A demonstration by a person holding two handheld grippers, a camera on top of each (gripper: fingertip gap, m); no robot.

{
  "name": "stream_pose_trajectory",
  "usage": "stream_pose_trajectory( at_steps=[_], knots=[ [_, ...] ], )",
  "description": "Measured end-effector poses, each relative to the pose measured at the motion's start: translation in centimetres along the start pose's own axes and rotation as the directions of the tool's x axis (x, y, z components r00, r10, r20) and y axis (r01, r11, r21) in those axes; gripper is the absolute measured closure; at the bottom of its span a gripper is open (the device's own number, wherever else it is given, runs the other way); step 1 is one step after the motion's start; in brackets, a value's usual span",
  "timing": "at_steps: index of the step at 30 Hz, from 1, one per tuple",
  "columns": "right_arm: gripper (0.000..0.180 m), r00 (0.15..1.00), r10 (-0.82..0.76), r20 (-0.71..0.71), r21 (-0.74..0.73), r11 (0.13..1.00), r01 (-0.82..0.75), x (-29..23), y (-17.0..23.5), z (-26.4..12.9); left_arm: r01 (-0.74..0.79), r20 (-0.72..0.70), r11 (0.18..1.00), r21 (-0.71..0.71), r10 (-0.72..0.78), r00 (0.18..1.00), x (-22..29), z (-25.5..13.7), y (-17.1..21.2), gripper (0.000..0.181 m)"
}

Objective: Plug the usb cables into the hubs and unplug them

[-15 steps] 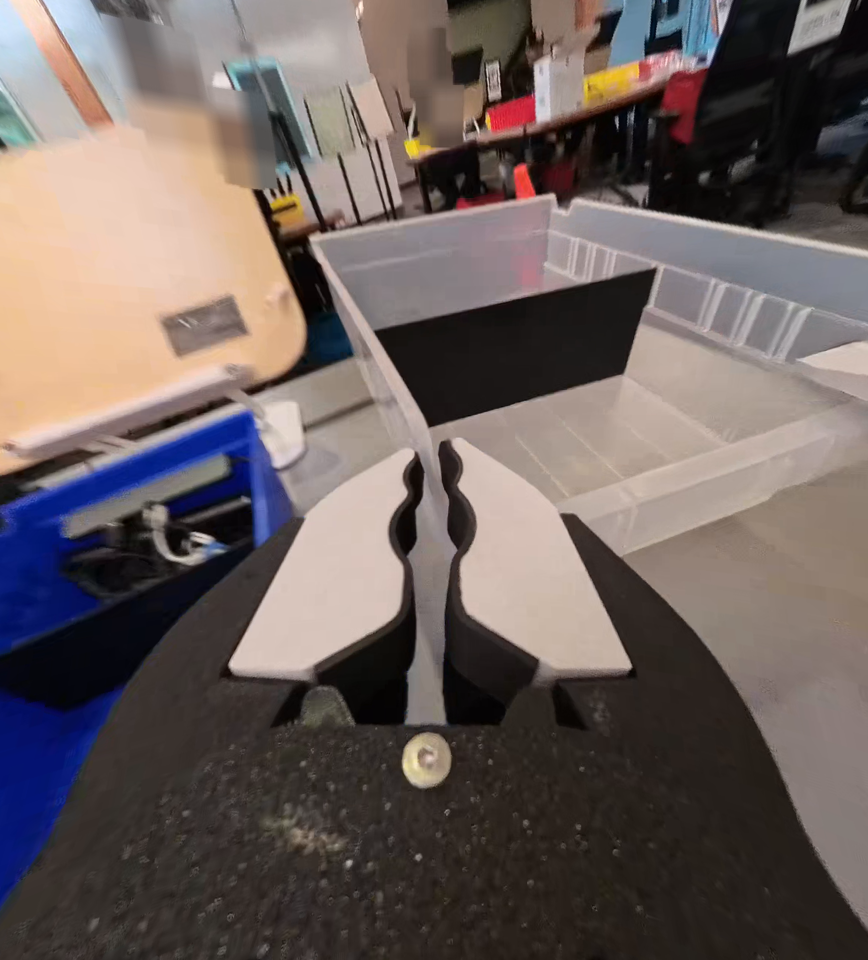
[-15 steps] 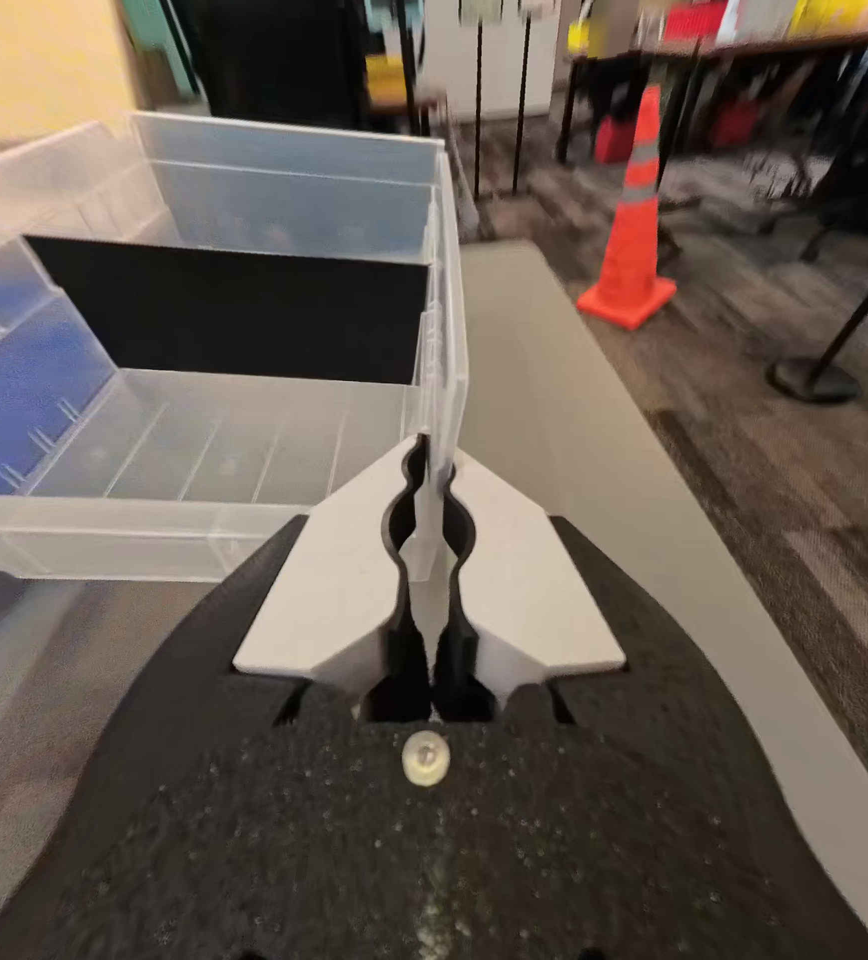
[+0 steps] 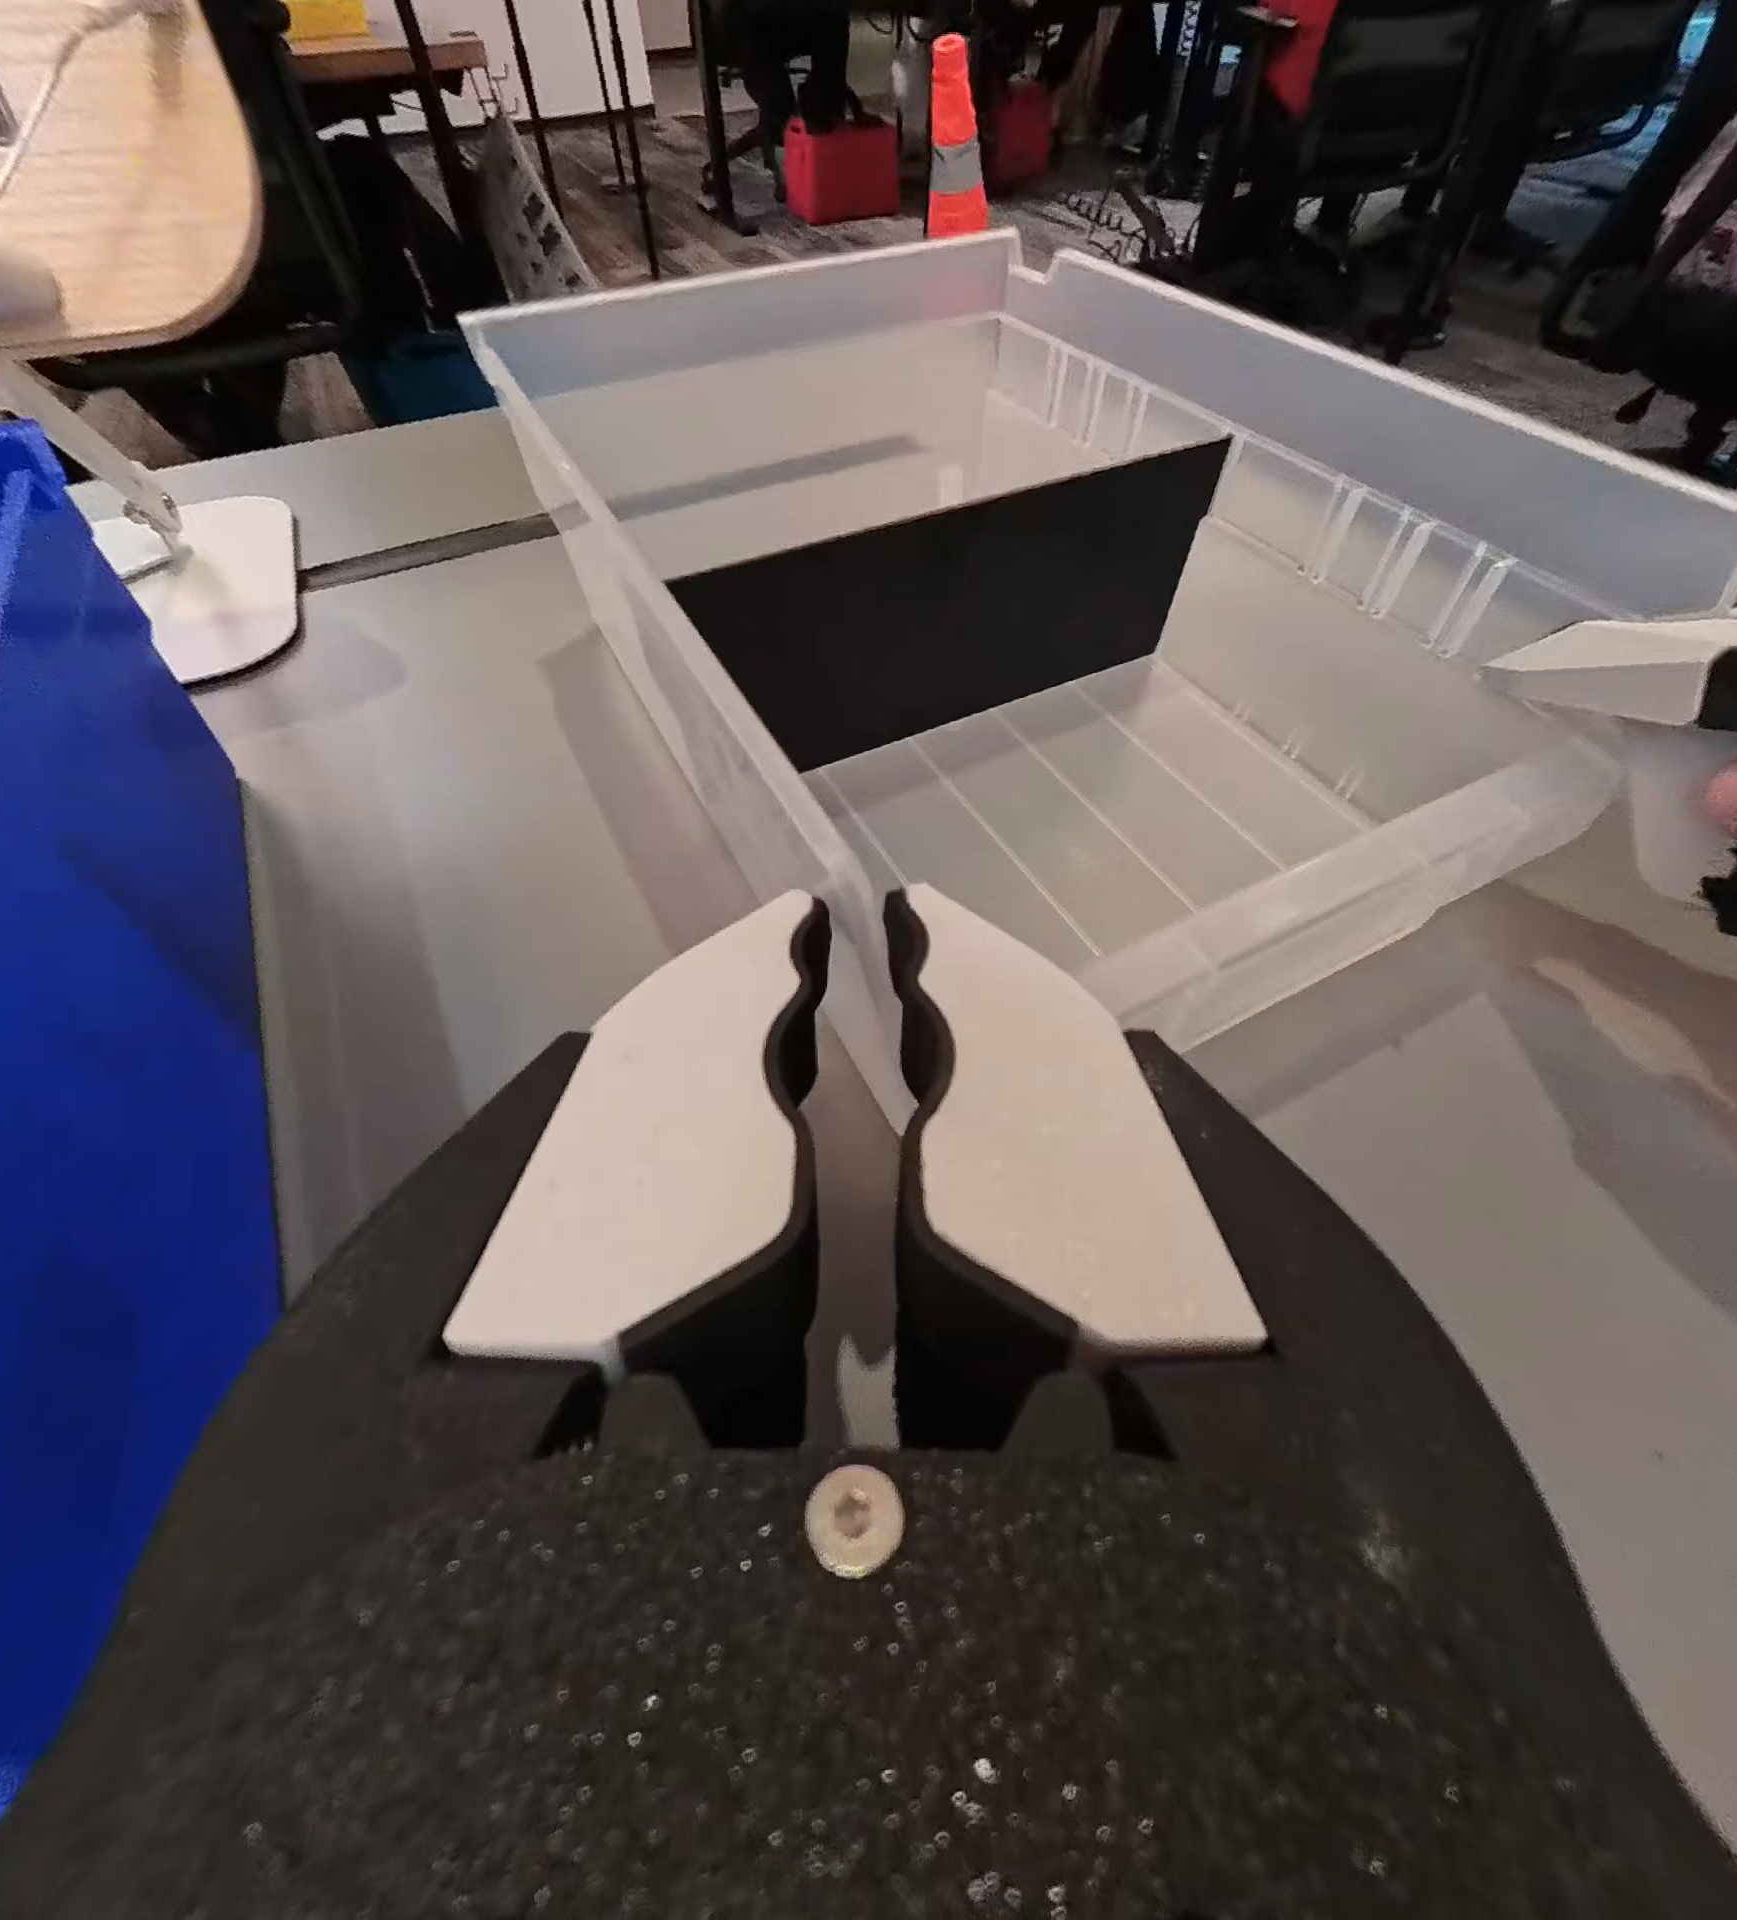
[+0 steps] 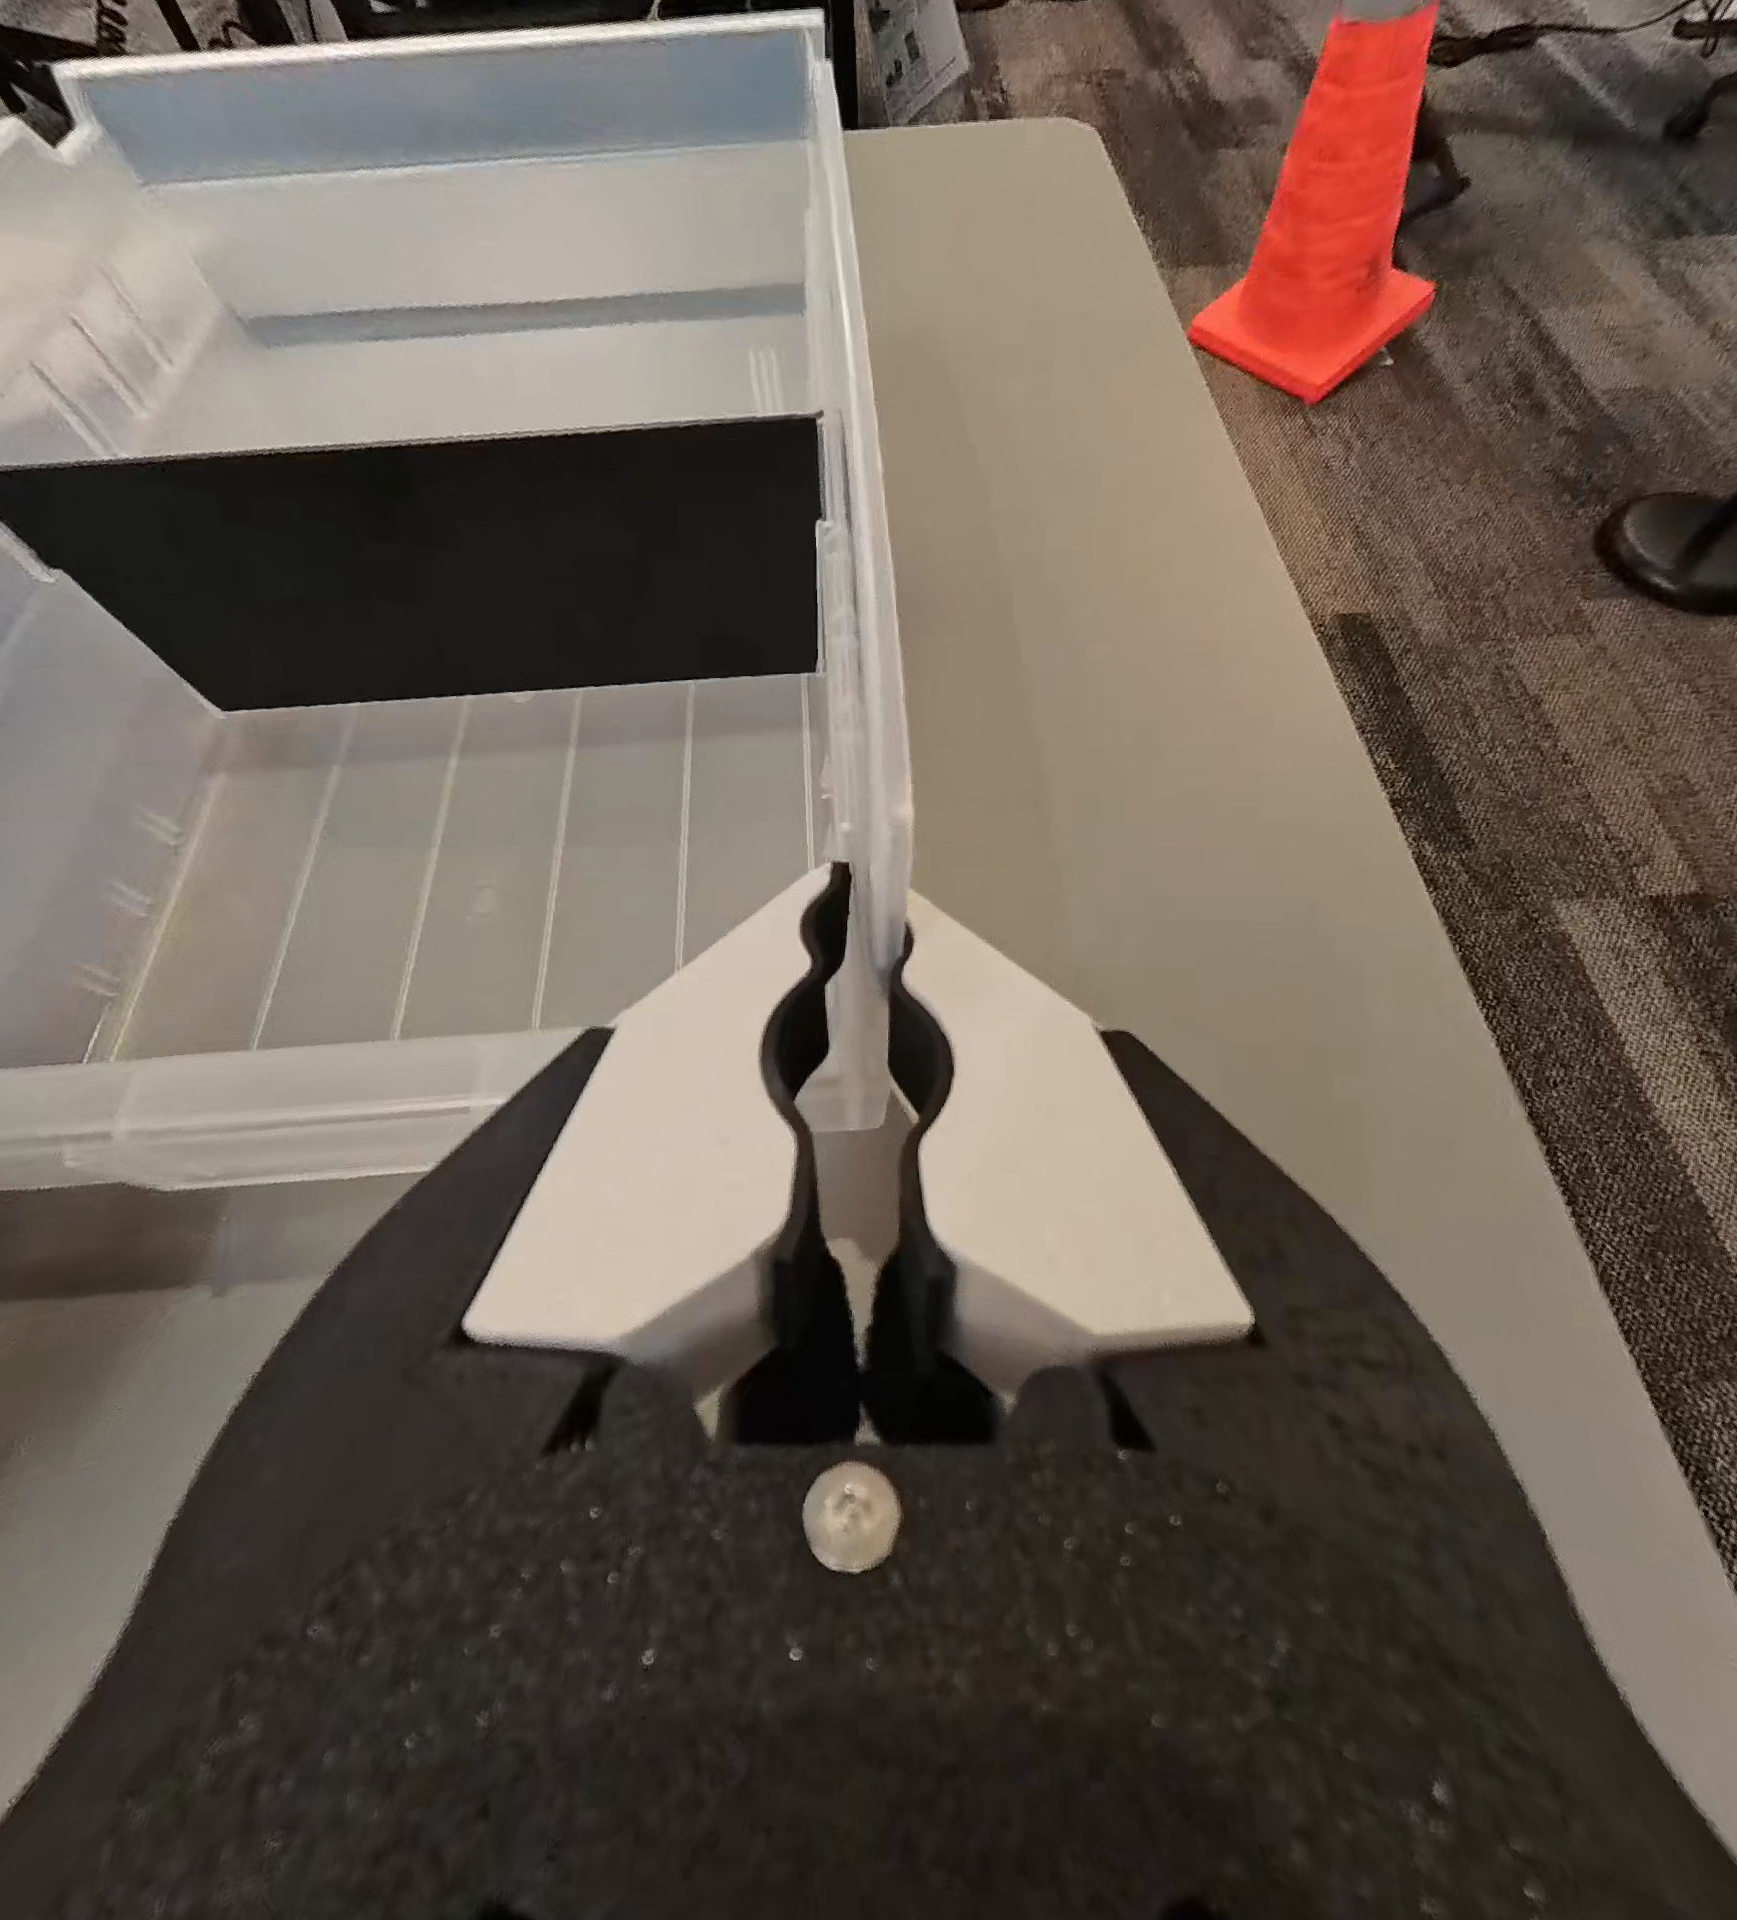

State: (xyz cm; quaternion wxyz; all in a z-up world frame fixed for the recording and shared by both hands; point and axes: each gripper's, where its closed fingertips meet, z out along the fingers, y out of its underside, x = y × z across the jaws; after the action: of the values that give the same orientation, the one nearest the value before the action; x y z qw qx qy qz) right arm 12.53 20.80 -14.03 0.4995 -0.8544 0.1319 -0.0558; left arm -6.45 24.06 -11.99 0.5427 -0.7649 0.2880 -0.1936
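A clear plastic bin (image 3: 1363, 499) with a black divider (image 3: 947, 582) across its middle sits on the grey table (image 3: 428, 831). My left gripper (image 3: 856, 920) is shut on the bin's left side wall at the near corner. My right gripper (image 4: 869, 914) is shut on the bin's right side wall (image 4: 859, 520) at its near corner. It also shows at the right edge of the left wrist view (image 3: 1612, 665). The bin (image 4: 428, 104) holds nothing but its divider (image 4: 407, 561). No usb cable or hub is in view.
A blue bin (image 3: 64, 935) stands close on the left of the clear bin. A white stand base (image 3: 209, 582) sits behind it. The table edge (image 4: 1259, 727) runs along the right. An orange cone (image 4: 1331, 208) and a black post base (image 4: 1695, 551) are on the carpet. Some 20 cm of space lies between my two pairs of fingers.
Both grippers have moved with the clear bin still clamped, and both views now look down more steeply. The bin now lies level on the table beside the blue bin.
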Motion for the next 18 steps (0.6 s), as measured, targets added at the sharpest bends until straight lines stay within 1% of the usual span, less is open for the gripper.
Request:
stream_pose_trajectory(
  at_steps=[2, 4, 6, 7, 8, 9, 11, 12, 14, 15, 16, 18],
  knots=[
    [0.177, 1.0, 0.022, 0.0, 0.013, 1.0, -0.022, -0.1, 0.0, 0.0, 0.003, -0.017, 1.0, -0.022, -0.003, 1.0, 0.2, -0.6, 0.2, 0.169],
    [0.174, 0.999, 0.012, -0.039, 0.029, 1.0, -0.01, 0.0, -0.3, -0.5, 0.026, -0.03, 1.0, -0.006, -0.026, 0.999, 0.2, -2.3, -0.6, 0.155],
    [0.167, 0.996, 0.0, -0.094, 0.094, 0.996, 0.009, 0.2, -1.5, -2.0, 0.026, -0.146, 0.993, 0.113, -0.009, 0.989, 0.7, -5.2, -2.9, 0.16],
    [0.16, 0.996, 0.01, -0.087, 0.143, 0.99, 0.002, -0.2, -2.4, -3.1, 0.028, -0.194, 0.982, 0.186, 0.009, 0.981, 0.3, -7.2, -4.1, 0.16],
    [0.15, 0.997, 0.02, -0.077, 0.192, 0.981, -0.005, -0.9, -3.3, -4.4, 0.028, -0.214, 0.968, 0.25, 0.027, 0.977, -0.9, -9.4, -5.2, 0.16],
    [0.148, 0.998, 0.012, -0.064, 0.243, 0.97, 0.004, -2.0, -4.3, -5.7, 0.021, -0.209, 0.953, 0.301, 0.044, 0.977, -2.6, -11.4, -6.0, 0.159],
    [0.145, 0.999, -0.048, -0.015, 0.337, 0.94, 0.05, -6.0, -6.0, -8.0, -0.015, -0.117, 0.936, 0.351, 0.06, 0.991, -7.8, -14.7, -6.7, 0.159],
    [0.143, 0.994, -0.104, 0.022, 0.373, 0.924, 0.089, -8.8, -6.5, -9.0, -0.03, -0.051, 0.942, 0.334, 0.05, 0.997, -11.0, -15.8, -6.5, 0.159],
    [0.147, 0.961, -0.248, 0.123, 0.478, 0.864, 0.161, -15.7, -7.3, -11.2, -0.048, 0.067, 0.964, 0.263, 0.031, 0.997, -17.0, -17.5, -5.0, 0.161],
    [0.149, 0.937, -0.298, 0.18, 0.52, 0.838, 0.167, -19.2, -7.4, -12.3, -0.05, 0.139, 0.97, 0.237, 0.017, 0.99, -20.0, -18.4, -4.0, 0.16],
    [0.15, 0.912, -0.325, 0.25, 0.529, 0.835, 0.152, -22.5, -6.9, -12.9, -0.047, 0.215, 0.978, 0.202, 0.002, 0.977, -22.8, -19.2, -2.9, 0.156],
    [0.147, 0.869, -0.301, 0.393, 0.459, 0.883, 0.098, -28.1, -4.9, -12.4, -0.023, 0.305, 0.991, 0.129, -0.018, 0.952, -26.9, -19.9, -0.1, 0.141]
  ],
)
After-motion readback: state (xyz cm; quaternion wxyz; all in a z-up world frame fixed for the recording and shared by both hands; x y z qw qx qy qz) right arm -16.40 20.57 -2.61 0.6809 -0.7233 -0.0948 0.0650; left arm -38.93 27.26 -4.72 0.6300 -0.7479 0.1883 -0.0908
